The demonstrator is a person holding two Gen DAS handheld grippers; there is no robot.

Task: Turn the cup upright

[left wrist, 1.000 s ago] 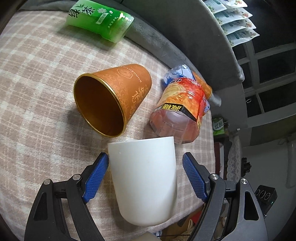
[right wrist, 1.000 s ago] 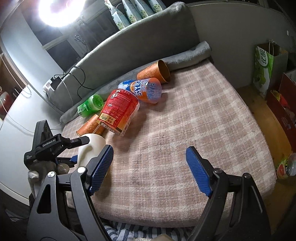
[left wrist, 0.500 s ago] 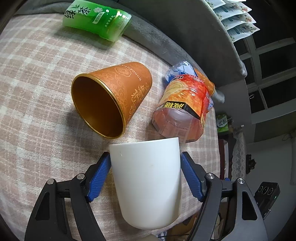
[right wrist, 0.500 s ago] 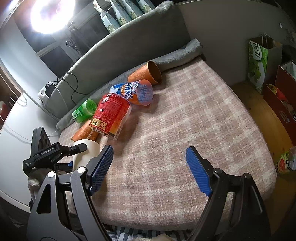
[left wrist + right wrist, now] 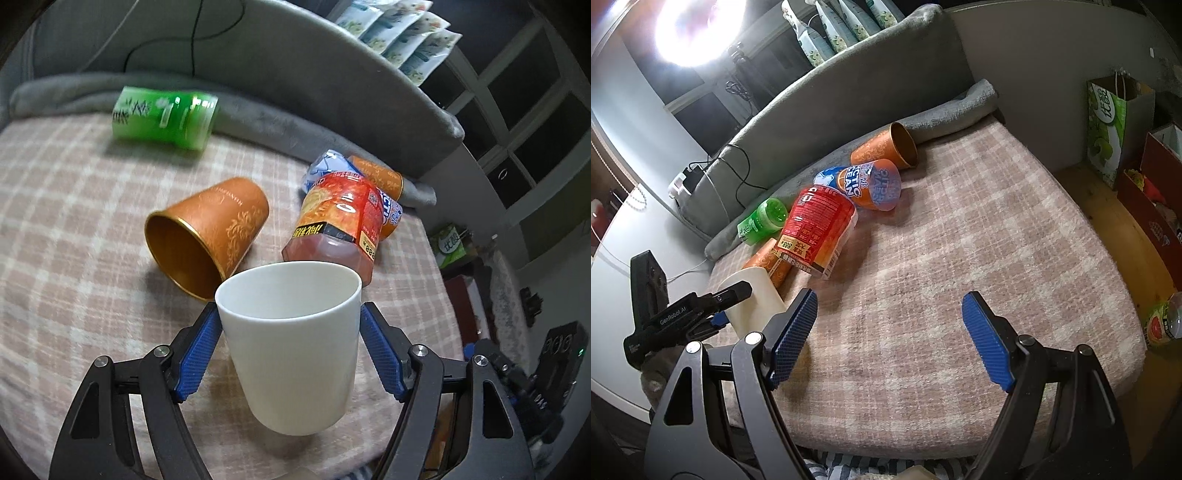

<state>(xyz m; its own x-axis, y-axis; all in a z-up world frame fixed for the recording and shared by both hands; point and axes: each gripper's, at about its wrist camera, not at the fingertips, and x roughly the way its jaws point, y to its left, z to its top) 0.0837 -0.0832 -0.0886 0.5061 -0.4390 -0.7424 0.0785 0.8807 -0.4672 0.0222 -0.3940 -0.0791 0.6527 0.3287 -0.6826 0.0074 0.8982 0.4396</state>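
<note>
My left gripper [image 5: 290,321] is shut on a plain white cup [image 5: 295,354], its blue pads [image 5: 199,347] pressed on both sides. The cup is held tilted above the plaid surface with its open mouth facing up and away from me. In the right wrist view the white cup [image 5: 757,299] shows at the left edge of the surface, with the left gripper's body beside it. My right gripper [image 5: 888,332] is open and empty above the near part of the plaid surface.
On the plaid cover [image 5: 74,221] lie an orange-gold cup [image 5: 207,236] on its side, a red snack jar [image 5: 340,221], a blue-orange cup [image 5: 871,182], a second orange cup [image 5: 886,149] and a green container [image 5: 162,118]. A grey padded backrest [image 5: 295,92] borders the far side. Bags [image 5: 1108,125] stand on the floor at right.
My left gripper closed onto the white cup, then lifted and turned it so the open mouth now faces up. The right gripper stayed open and shifted only slightly.
</note>
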